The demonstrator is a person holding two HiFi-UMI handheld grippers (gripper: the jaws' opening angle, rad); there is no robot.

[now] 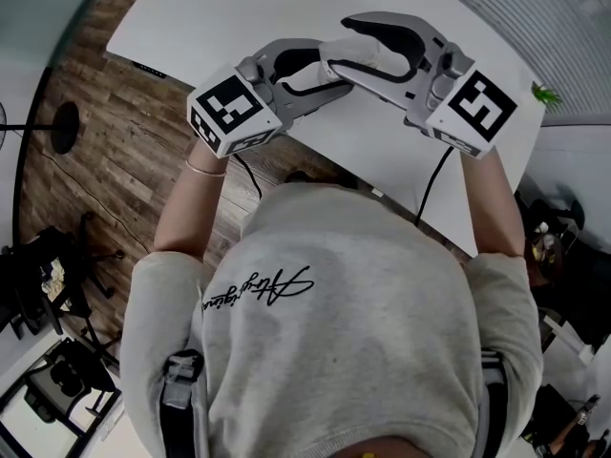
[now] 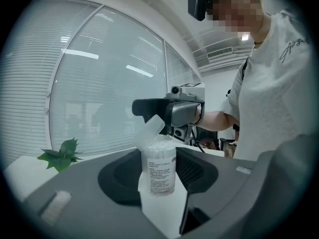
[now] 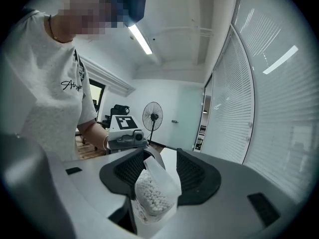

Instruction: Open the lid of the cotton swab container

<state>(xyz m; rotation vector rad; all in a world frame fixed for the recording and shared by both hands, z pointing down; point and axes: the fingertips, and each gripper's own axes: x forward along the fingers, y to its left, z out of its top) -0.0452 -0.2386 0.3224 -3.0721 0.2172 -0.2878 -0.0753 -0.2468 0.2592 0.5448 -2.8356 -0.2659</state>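
Plastic swab container point(image 2: 158, 171) clamped in left tongs point(image 2: 158, 157); open lid point(image 2: 151, 125) between right tongs point(image 3: 159, 156).

White table point(image 1: 181, 27) on a wood-plank floor point(image 1: 115, 160). Green leafy plant point(image 2: 61, 155) at the table's far edge, by curved window blinds point(image 2: 99, 93). Black standing fan point(image 3: 152, 118) near the back wall. Long ceiling light point(image 3: 141, 39) lit. Round black stand base point(image 1: 64, 127) on the floor, left of the table.
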